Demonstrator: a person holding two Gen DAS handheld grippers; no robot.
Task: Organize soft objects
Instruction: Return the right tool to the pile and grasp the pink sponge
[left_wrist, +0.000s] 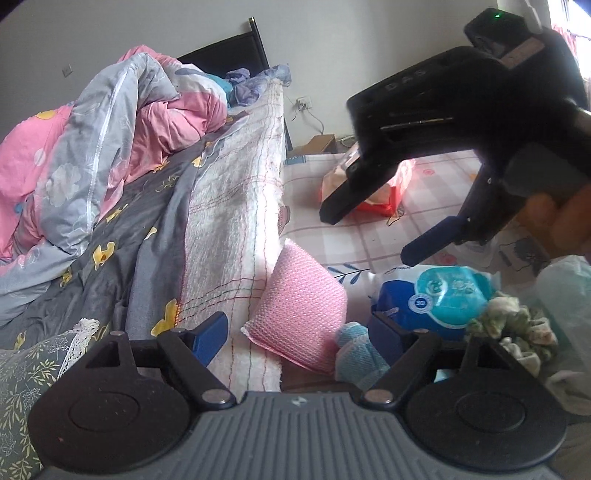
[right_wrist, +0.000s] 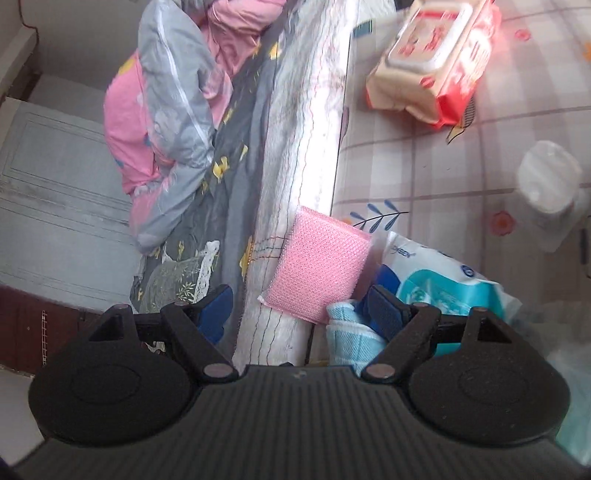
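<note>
Both hand-held grippers, left (left_wrist: 299, 332) and right (right_wrist: 301, 306), gape wide and empty over a pink sponge (right_wrist: 319, 264) leaning against the bed (right_wrist: 295, 110).

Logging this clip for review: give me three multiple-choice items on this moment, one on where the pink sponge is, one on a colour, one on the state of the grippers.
1. Where is the pink sponge?
A. Leaning on the white towel's edge, beside the blue wipes pack
B. On the pink duvet
C. Held in a gripper

2. What colour is the far wipes pack?
A. Green
B. Red and white
C. Black

3. What state are the grippers in?
A. Both shut on cloth
B. Only the left open
C. Both open, holding nothing

Key: 1 A, the sponge rests against the towel next to the blue pack. 2 B, its wrapper is red with a white lid. 3 C, the left gripper and right gripper show spread fingers with nothing between.
</note>
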